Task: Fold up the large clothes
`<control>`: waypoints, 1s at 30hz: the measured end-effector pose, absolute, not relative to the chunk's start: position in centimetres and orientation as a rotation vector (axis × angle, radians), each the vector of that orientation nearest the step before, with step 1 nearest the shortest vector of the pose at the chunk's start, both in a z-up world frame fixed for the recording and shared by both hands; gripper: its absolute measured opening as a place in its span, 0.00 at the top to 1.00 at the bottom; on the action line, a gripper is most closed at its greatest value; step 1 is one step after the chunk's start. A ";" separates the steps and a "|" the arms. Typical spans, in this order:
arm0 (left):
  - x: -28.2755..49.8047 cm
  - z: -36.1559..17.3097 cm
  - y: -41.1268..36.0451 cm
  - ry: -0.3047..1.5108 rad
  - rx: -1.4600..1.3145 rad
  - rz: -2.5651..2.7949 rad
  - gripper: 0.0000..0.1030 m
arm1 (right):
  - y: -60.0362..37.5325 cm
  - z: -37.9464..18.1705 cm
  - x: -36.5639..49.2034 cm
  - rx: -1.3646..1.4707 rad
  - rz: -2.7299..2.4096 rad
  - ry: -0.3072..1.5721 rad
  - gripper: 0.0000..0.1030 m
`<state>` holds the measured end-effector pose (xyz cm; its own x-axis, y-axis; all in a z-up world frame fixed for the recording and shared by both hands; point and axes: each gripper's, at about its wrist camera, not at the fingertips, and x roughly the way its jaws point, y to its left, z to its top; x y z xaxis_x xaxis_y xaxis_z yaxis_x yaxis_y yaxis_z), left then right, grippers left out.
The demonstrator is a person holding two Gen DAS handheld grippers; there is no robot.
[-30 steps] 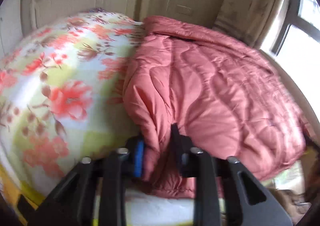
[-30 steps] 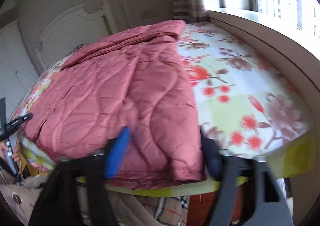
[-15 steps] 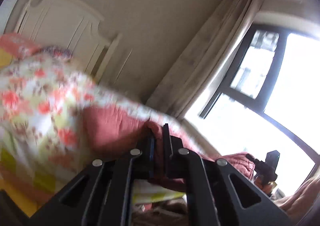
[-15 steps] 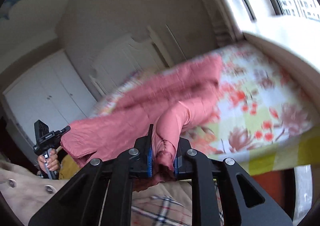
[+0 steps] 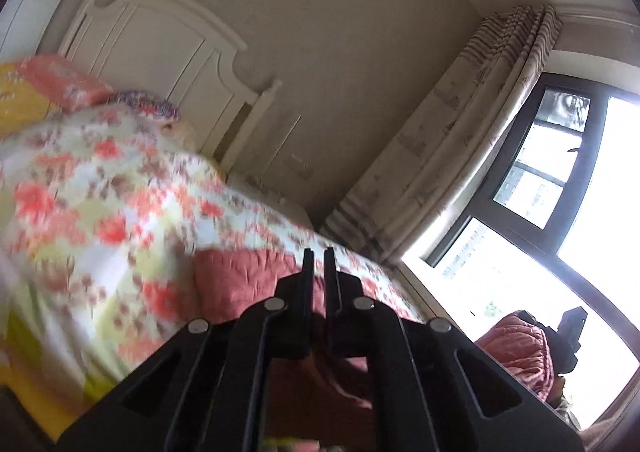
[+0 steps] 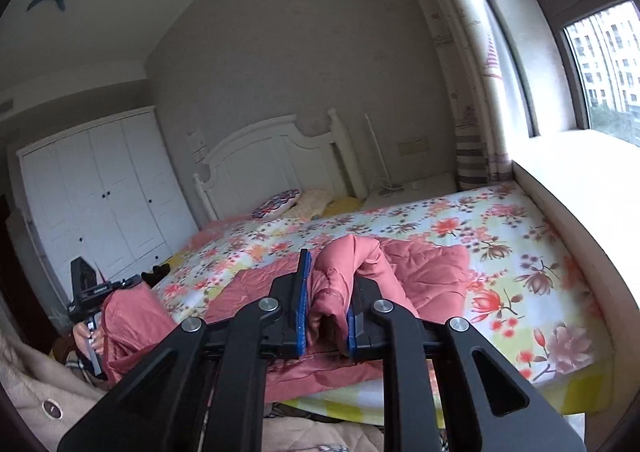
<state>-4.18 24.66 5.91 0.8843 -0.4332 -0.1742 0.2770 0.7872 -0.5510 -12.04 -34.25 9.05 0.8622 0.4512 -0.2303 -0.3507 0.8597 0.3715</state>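
A pink quilted coat (image 6: 424, 276) lies across the floral bed (image 6: 500, 252), with its near edge lifted. My right gripper (image 6: 328, 288) is shut on a bunched fold of that edge, squeezed between the blue pads. At the left of the right wrist view my left gripper (image 6: 90, 292), held by a hand (image 6: 82, 336), grips the other end of the edge. In the left wrist view the left gripper (image 5: 319, 264) has its fingers nearly together, with the coat (image 5: 240, 280) pinched low between them. The right gripper (image 5: 572, 328) shows far right with pink fabric.
A white headboard (image 6: 272, 155) and pillows (image 6: 280, 201) stand at the bed's far end. A white wardrobe (image 6: 100, 187) is on the left. A window sill (image 6: 580, 171) and a curtain (image 6: 472, 91) run along the right. A beige coat sleeve (image 6: 28, 392) fills the lower left.
Both grippers went from open around the coat's near edge to shut on it. They rose and lifted that edge off the bed. Both views tilted up toward the room.
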 end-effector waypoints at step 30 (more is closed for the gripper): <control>23.6 -4.1 17.6 0.952 -0.152 -0.149 0.21 | -38.7 -2.5 19.4 0.340 0.150 0.834 0.14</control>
<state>23.59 17.55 -4.10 0.5711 -0.1933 -0.7978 0.0601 0.9791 -0.1942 19.42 -38.67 -2.52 0.6650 0.2624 -0.6993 0.0019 0.9356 0.3530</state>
